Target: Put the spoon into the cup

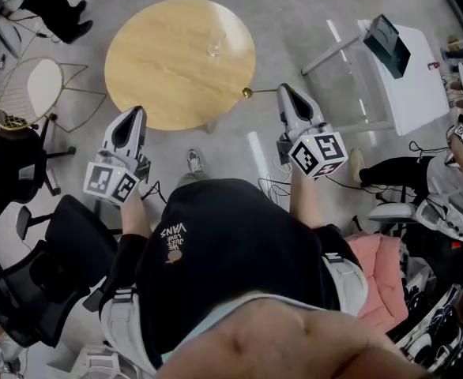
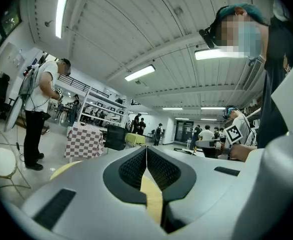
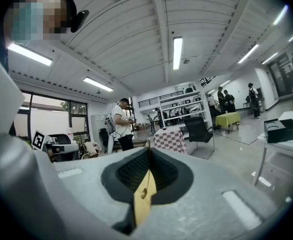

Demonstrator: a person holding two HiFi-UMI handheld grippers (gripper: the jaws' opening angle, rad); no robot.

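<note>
The spoon [image 1: 248, 92] juts sideways from the right tongs [image 1: 282, 90], which are clenched on its thin handle. Its bowl hangs at the near edge of the round wooden bench [image 1: 156, 81]. The clear cup [image 1: 214, 44] stands upright on the bench, apart from the spoon. The left tongs [image 1: 139, 111] are clenched on nothing.

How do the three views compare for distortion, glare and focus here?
Head view: even light, the table sharp, the clear cup faint, a near part of the person out of focus along the bottom edge. Left gripper view: heavy fisheye, dark corners, ceiling tubes blown out. Right gripper view: same fisheye, equally bright ceiling tubes.
</note>
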